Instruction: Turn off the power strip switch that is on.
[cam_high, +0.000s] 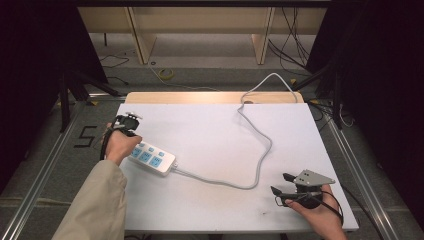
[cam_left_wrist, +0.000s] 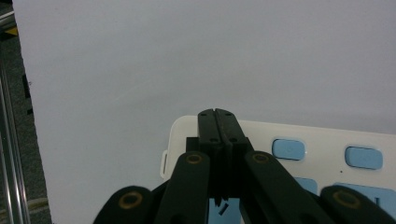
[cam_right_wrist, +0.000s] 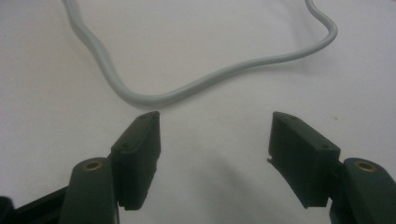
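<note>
Close to me on the right, my right gripper (cam_high: 278, 191) rests low on the white table (cam_high: 210, 210) with its claw wide and nothing in it. Just past its jaws the grey cord (cam_right_wrist: 196, 86) bends across the table. Over on the left, my left gripper (cam_left_wrist: 217, 113) has its claw squeezed tight with nothing between the jaws, and its tip sits over the near end of the white power strip (cam_high: 151, 157) with blue sockets. I think I am pinning the strip down. Next I should bring the right gripper to the cord. Far back, the cord runs off the table edge.
</note>
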